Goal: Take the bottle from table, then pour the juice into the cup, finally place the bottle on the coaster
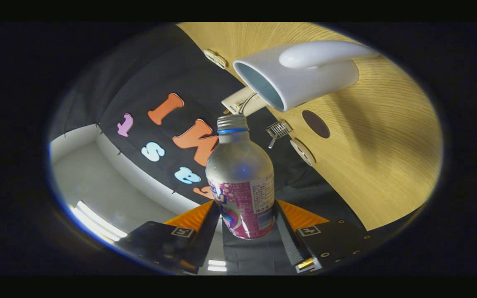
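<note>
Bottle (240, 182) position is recorded first: it is held between the two fingers of the gripper (244, 225), with each finger pressed against one side of its lower, labelled body. The jaws are set to a narrow gap equal to the width of the bottle. The bottle is raised clear of the table, and the whole view is strongly rotated, so that the table surface is seen standing at a steep angle.

Left of the bottle, the pale ceiling with its strip lights (97, 223) is seen, and the dark cloth wall of the booth is seen beyond the fingers. The left finger (205, 231) is seen against the lower left side of the bottle.

At the centre, the metallic upper body, the blue neck ring and the threaded mouth (232, 122) of the bottle are seen. No cap is fitted. The mouth is directed toward the cup (300, 78) and is located just short of its open rim, apart from it.

Right of the bottle, the right finger (286, 231) is seen against the label. The white cup, with its handle (321, 53) facing the camera, is seated on the wooden table (387, 136). A dark round coaster (316, 123) is located on the table just beside the cup. Small wall fittings are seen along the table edge; their type cannot be determined.
</note>
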The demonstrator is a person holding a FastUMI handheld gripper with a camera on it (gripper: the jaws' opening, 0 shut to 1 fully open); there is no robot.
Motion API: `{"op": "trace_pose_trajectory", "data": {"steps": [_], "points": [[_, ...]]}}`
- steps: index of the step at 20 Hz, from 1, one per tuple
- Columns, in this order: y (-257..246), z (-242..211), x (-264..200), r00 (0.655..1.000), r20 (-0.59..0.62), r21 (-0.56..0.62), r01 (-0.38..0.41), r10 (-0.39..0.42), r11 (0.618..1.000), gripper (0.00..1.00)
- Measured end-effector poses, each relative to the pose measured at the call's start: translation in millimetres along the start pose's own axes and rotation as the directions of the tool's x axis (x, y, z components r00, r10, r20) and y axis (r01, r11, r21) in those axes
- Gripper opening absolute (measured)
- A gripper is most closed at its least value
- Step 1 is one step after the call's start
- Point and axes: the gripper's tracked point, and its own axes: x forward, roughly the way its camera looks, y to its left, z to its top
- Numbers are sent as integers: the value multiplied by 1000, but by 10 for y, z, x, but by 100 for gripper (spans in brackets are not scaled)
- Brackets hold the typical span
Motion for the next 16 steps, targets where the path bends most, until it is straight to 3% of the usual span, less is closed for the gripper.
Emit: {"op": "trace_pose_trajectory", "data": {"steps": [16], "points": [[214, -52, -33, 998, 3, 46, -63, 63, 997, 75]]}}
